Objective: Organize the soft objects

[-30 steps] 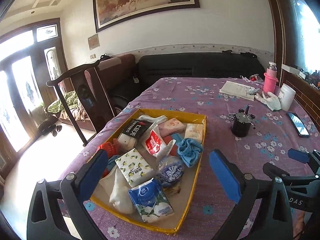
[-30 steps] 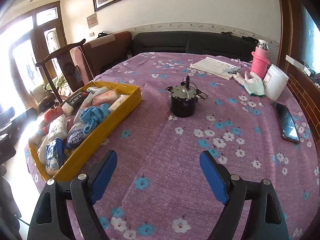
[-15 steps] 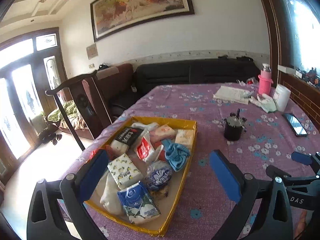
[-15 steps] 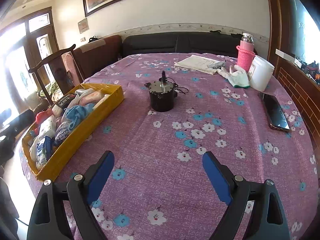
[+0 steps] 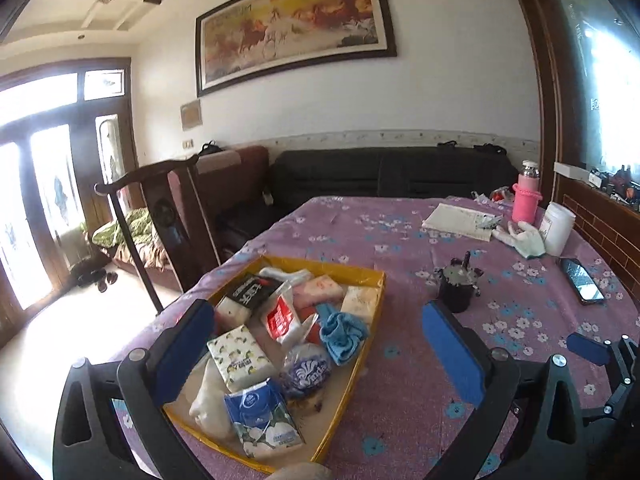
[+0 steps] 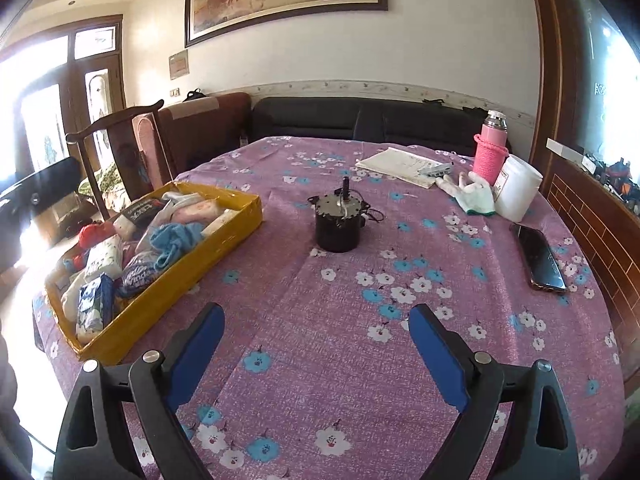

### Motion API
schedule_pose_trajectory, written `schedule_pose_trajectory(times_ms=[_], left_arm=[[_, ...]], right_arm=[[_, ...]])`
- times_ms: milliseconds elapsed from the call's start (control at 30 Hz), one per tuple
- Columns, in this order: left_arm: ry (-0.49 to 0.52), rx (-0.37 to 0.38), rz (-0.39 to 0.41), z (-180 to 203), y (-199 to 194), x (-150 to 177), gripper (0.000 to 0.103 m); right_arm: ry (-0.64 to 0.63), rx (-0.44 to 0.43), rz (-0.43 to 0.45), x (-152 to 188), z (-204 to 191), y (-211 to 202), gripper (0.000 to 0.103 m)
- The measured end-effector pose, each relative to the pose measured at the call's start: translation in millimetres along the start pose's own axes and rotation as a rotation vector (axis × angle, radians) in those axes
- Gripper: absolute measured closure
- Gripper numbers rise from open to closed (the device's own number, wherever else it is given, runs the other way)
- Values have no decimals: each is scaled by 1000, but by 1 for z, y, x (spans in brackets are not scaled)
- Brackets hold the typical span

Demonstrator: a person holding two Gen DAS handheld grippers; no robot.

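while both grippers hang above the table (image 6: 320, 320), left gripper (image 5: 316, 344) has fingers wide apart, holding nothing, over the yellow tray (image 5: 360, 360). right gripper (image 6: 316, 348) also spread, empty, over bare cloth. tray sits at the table's left edge, packed with tissue packs (image 5: 240, 356), a blue cloth (image 5: 342, 334), pouches. black motor (image 6: 338, 224) stands mid-table, phone (image 6: 540, 258) far right.
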State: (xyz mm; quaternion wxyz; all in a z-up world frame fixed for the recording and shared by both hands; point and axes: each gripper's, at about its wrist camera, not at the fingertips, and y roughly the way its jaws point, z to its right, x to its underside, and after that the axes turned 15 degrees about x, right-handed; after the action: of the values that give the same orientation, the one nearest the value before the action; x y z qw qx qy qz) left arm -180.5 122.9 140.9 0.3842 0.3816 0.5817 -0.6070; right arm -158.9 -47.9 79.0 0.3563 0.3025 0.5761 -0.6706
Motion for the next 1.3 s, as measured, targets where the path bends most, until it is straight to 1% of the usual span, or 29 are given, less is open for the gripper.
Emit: schedule_pose_trajectory(times_ms=[33, 100, 167, 267, 567, 800, 933, 1033, 1133, 1300], left_arm=[[-1, -22, -31, -1, 6, 3, 0], [-19, -29, -77, -6, 15, 9, 0], [-48, -23, -116, -11, 21, 14, 0], [-68, -12, -149, -16, 27, 19, 0], [-90, -2, -196, -24, 38, 27, 0], [-90, 5, -217, -26, 45, 30, 0], [-83, 23, -239, -22, 52, 32, 0], [-67, 46, -254, -12, 57, 32, 0], [-38, 73, -271, 5, 64, 30, 0], [1, 121, -282, 34, 75, 23, 0]], right_arm=[[-4, 1, -4, 1, -1, 1, 7], [-9, 0, -17, 2, -2, 3, 7], [-14, 4, -23, 2, -4, 4, 7], [-29, 8, -39, 2, -9, 6, 7], [-92, -17, -64, 0, -41, 11, 7], [-100, -50, -89, 2, -55, 17, 7], [-89, -55, -116, 5, -51, 24, 7], [-76, -54, -132, 6, -44, 26, 7], [-69, -25, -143, 6, -36, 29, 7], [3, 14, -169, 2, 2, 33, 7]])
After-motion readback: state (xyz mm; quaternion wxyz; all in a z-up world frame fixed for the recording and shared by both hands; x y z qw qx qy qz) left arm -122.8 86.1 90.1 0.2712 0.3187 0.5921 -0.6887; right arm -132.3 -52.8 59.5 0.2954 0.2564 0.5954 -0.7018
